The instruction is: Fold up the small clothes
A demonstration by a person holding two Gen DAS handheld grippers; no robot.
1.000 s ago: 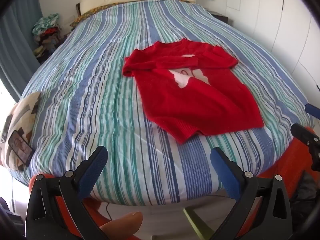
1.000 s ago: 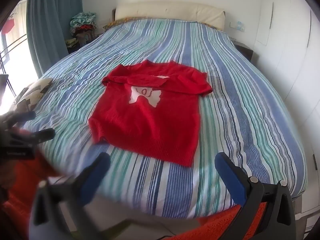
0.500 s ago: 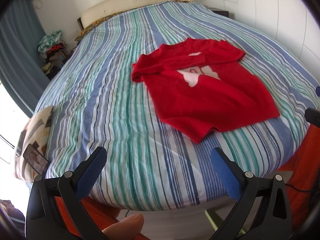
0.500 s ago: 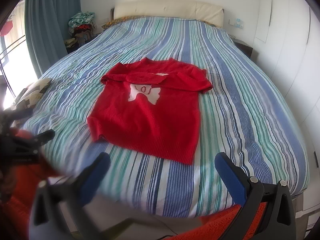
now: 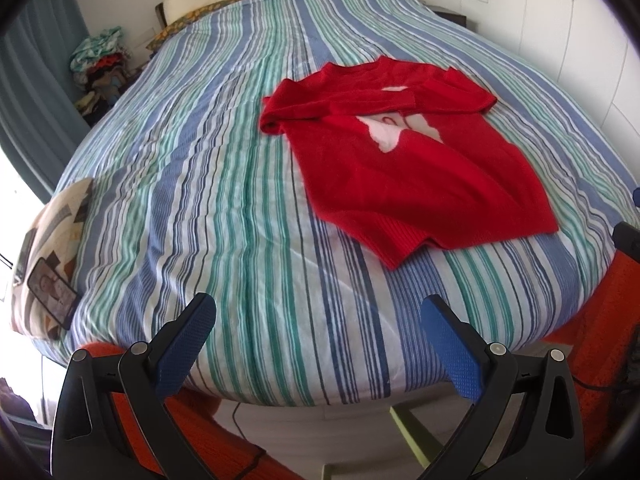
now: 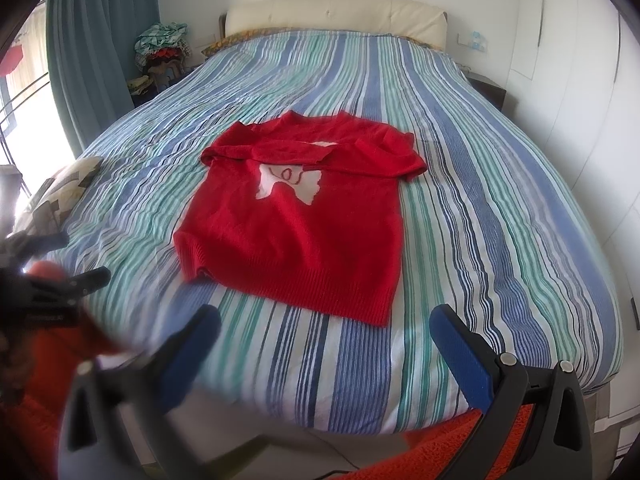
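Observation:
A small red knitted sweater [image 5: 404, 168] [image 6: 296, 220] with a white motif on the chest lies flat on the striped bed, both sleeves folded in across the top, hem nearest me. My left gripper [image 5: 316, 320] hangs open above the bed's near edge, left of the hem and well short of it. My right gripper [image 6: 324, 326] is open too, just short of the hem's right corner, nothing between its blue pads. The left gripper also shows blurred at the left edge of the right wrist view.
The bed [image 5: 208, 184] [image 6: 500, 220] has a blue, green and white striped cover. A patterned cushion [image 5: 52, 248] with a phone [image 5: 52, 294] on it sits at the left edge. A clothes pile [image 6: 160, 46], a blue curtain and white wardrobe doors [image 6: 580, 100] surround the bed.
Both grippers have risen and edged forward toward the bed, so the sweater sits a little nearer in view. Both stayed open. The sweater has not moved.

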